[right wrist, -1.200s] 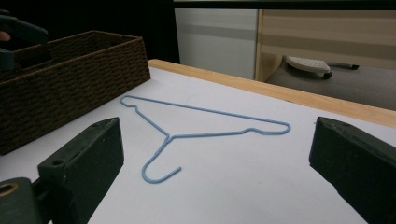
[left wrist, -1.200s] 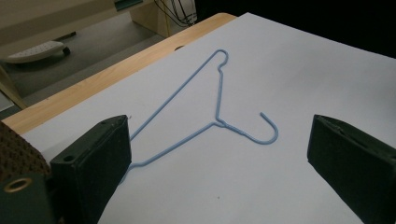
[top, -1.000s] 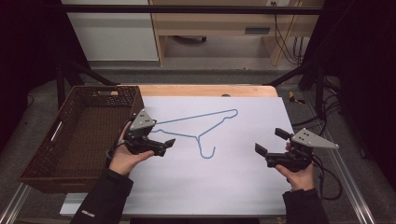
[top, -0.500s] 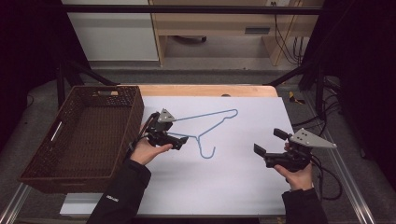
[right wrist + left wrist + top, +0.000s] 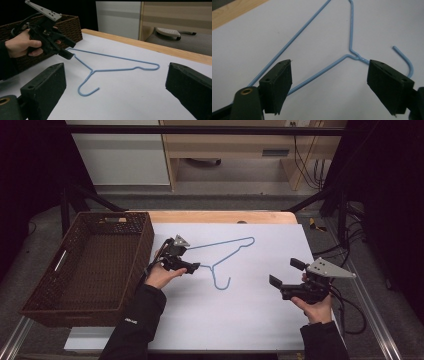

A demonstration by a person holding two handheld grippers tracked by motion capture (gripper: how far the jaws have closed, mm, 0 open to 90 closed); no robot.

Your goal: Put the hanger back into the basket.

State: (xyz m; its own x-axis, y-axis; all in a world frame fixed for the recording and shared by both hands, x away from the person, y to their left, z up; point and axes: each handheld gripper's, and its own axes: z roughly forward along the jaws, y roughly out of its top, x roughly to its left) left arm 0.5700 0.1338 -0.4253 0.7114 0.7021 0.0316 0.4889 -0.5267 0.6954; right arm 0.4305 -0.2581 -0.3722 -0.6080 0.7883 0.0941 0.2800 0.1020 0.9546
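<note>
Both grippers spread wide over the table!
Left gripper point(image 5: 328, 85) straddles the thin blue wire hanger point(image 5: 322, 72); right gripper point(image 5: 289, 279) hovers open, well apart.

Wooden-edged table point(image 5: 220, 216) covered by a white sheet point(image 5: 235, 320), light blue wire hanger point(image 5: 220, 251) lying flat on the sheet near its middle with the hook toward the person, dark brown wicker basket point(image 5: 85, 265) at the sheet's left edge.

Tool point(image 5: 328, 86) gaping above blue hanger point(image 5: 322, 71).
</note>
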